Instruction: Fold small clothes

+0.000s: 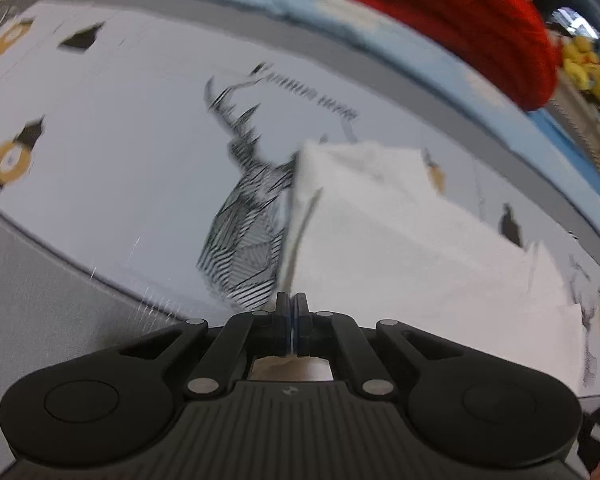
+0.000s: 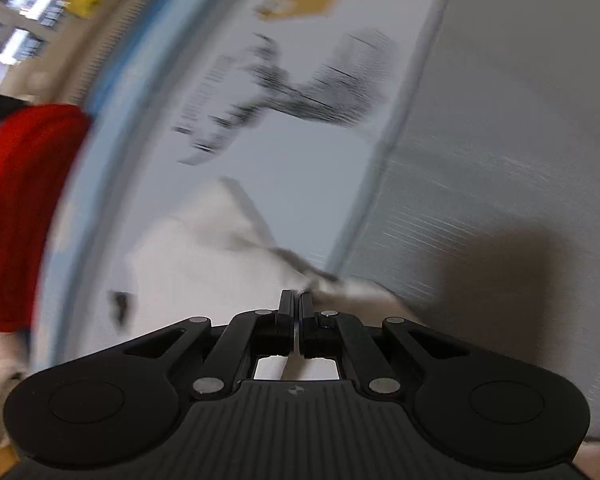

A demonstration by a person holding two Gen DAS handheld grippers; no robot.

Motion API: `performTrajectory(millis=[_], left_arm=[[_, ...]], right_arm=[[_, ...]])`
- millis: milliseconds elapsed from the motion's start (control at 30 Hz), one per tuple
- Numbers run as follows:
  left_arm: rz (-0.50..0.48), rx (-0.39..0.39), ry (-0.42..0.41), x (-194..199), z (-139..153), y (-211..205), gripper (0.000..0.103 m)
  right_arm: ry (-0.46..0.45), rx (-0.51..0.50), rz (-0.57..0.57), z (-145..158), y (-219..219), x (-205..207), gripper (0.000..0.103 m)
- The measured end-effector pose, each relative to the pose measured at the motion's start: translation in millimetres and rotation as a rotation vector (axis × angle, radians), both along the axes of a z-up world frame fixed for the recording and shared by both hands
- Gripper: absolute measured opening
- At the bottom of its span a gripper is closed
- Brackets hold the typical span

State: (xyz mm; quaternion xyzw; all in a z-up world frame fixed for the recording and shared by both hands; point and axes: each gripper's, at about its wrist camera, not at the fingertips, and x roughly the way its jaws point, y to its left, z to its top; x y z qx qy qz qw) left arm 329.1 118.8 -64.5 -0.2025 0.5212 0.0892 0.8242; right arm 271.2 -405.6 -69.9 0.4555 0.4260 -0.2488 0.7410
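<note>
A small white garment (image 1: 400,232) lies spread on a pale mat printed with a black line-drawn deer (image 1: 252,216). My left gripper (image 1: 291,300) is shut on the garment's near edge, and a strip of cloth rises from between its tips. In the right wrist view the same white garment (image 2: 188,264) is blurred. My right gripper (image 2: 295,298) is shut on a stretched fold of the cloth at its tips, beside the mat's edge. Both grippers point steeply down at the cloth.
A red knitted item (image 1: 480,20) lies at the back on a light blue cloth (image 1: 340,12), with yellow soft toys (image 1: 588,68) beyond. The grey table surface (image 2: 500,160) borders the mat. The red item (image 2: 20,208) sits left of my right gripper.
</note>
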Motion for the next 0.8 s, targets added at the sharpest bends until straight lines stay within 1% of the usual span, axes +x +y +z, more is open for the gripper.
performTrajectory(millis=[67, 133, 167, 233, 300, 333, 400, 467, 500, 533, 567, 600, 633, 667, 700, 733, 767, 800], left_arm=[[0.027, 0.009, 0.004, -1, -1, 4, 0.000], [0.044, 0.053, -0.026, -3, 7, 6, 0.000], [0.051, 0.057, -0.047, -4, 12, 7, 0.000], [0.075, 0.022, -0.092, -7, 19, 10, 0.001], [0.062, -0.013, -0.127, -5, 23, 8, 0.001], [0.045, -0.037, -0.135, -4, 22, 7, 0.004], [0.025, -0.090, -0.130, 0, 17, 4, 0.007], [0.022, -0.129, -0.101, 5, 8, 3, 0.008], [0.027, -0.147, -0.075, 6, 2, 4, 0.008], [0.030, -0.164, -0.042, 7, -5, 5, 0.008], [0.032, -0.166, -0.003, 8, -12, 6, 0.008], [0.036, -0.163, 0.019, 7, -16, 7, 0.008], [0.042, -0.166, 0.019, 7, -17, 9, 0.008], [0.047, -0.168, 0.011, 7, -15, 11, 0.008], [0.052, -0.164, -0.007, 8, -12, 12, 0.008], [0.055, -0.159, -0.028, 7, -8, 13, 0.008], [0.056, -0.155, -0.047, 8, -5, 13, 0.009], [0.058, -0.154, -0.059, 8, -4, 14, 0.011]], right_arm=[[0.056, -0.023, 0.011, -2, 3, 0, 0.005], [0.039, -0.040, 0.039, 5, 10, 0, 0.005], [0.017, -0.068, 0.056, 12, 14, 0, 0.005], [-0.034, -0.132, 0.102, 28, 25, 0, 0.005], [-0.129, -0.167, 0.153, 41, 35, 0, 0.006], [-0.165, -0.180, 0.177, 45, 38, 1, 0.006], [-0.203, -0.208, 0.202, 49, 41, 2, 0.006], [-0.228, -0.183, 0.204, 46, 37, 8, 0.006], [-0.219, -0.160, 0.191, 41, 32, 11, 0.007], [-0.189, -0.128, 0.167, 34, 24, 11, 0.007], [-0.132, -0.097, 0.140, 21, 17, 14, 0.007], [-0.054, -0.071, 0.116, 5, 8, 16, 0.006], [0.007, -0.052, 0.093, -7, 1, 15, 0.005], [0.022, -0.041, 0.071, -12, -3, 12, 0.004], [0.016, -0.041, 0.061, -10, -5, 12, 0.005], [0.023, -0.079, 0.076, -1, -3, 14, 0.014], [0.020, -0.132, 0.094, 8, 1, 16, 0.016], [-0.012, -0.169, 0.107, 18, 5, 15, 0.020]])
